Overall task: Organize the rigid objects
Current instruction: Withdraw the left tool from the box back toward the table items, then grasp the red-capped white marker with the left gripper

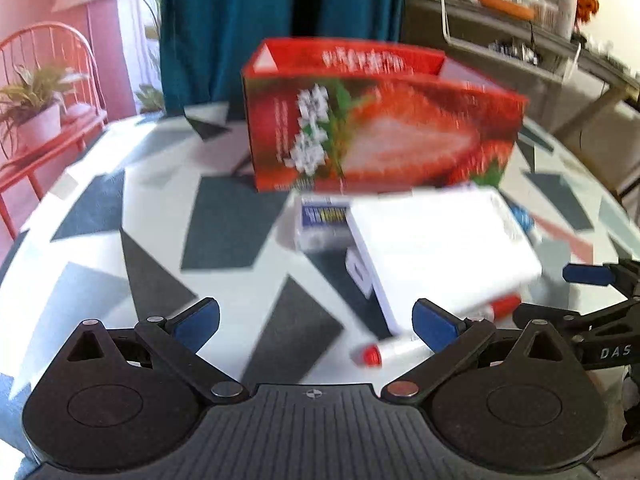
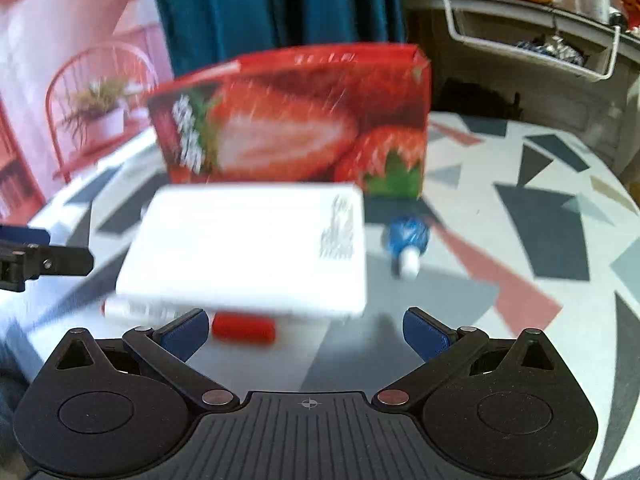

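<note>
A red strawberry-print box (image 1: pixel 380 120) stands open-topped on the patterned table; it also shows in the right wrist view (image 2: pixel 296 120). A flat white box (image 1: pixel 436 240) lies in front of it, resting partly on a white marker with a red cap (image 1: pixel 384 352); both show in the right wrist view, box (image 2: pixel 248 248) and marker (image 2: pixel 240 326). A small blue-labelled pack (image 1: pixel 320 224) lies left of the white box. A blue-white tube (image 2: pixel 408 240) lies to its right. My left gripper (image 1: pixel 316 324) is open and empty. My right gripper (image 2: pixel 306 330) is open and empty, just before the white box.
The table (image 1: pixel 120 220) has a white top with grey, black and pink shapes. A red wire chair with a potted plant (image 1: pixel 36 112) stands at the left. A teal curtain (image 1: pixel 280 8) hangs behind. A cluttered grey shelf unit (image 2: pixel 540 32) stands at the right.
</note>
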A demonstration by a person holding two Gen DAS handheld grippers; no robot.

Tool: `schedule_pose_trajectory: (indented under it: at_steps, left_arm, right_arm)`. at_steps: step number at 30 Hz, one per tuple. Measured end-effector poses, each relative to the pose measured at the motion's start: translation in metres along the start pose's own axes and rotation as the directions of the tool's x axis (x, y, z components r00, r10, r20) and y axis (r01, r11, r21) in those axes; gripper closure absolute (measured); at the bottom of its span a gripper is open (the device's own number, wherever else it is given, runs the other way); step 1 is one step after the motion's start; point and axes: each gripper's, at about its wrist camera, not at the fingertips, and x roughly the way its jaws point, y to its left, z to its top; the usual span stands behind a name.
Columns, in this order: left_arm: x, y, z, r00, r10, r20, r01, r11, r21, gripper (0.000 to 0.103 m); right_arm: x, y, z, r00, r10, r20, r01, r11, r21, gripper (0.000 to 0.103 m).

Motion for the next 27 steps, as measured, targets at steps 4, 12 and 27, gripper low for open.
schedule_pose_trajectory:
  at_steps: [4, 12, 27]
  left_arm:
    - [0.008, -0.004, -0.01, 0.998, -0.008, -0.056, 0.009, 1.0, 0.012, 0.0]
    - [0.022, 0.005, -0.021, 0.992, -0.032, -0.12, 0.027, 0.998, -0.049, 0.001]
    - [0.025, -0.006, -0.024, 0.993, 0.009, -0.12, -0.006, 1.0, 0.028, 0.0]
  right_arm:
    - [0.006, 0.008, -0.005, 0.999, 0.003, -0.034, -0.004, 1.0, -0.025, 0.001]
    - [0.013, 0.019, -0.011, 0.998, -0.049, -0.025, 0.045, 0.993, -0.112, 0.0]
    - [0.014, 0.017, -0.01, 0.999, -0.034, -0.012, 0.033, 0.994, -0.104, 0.0]
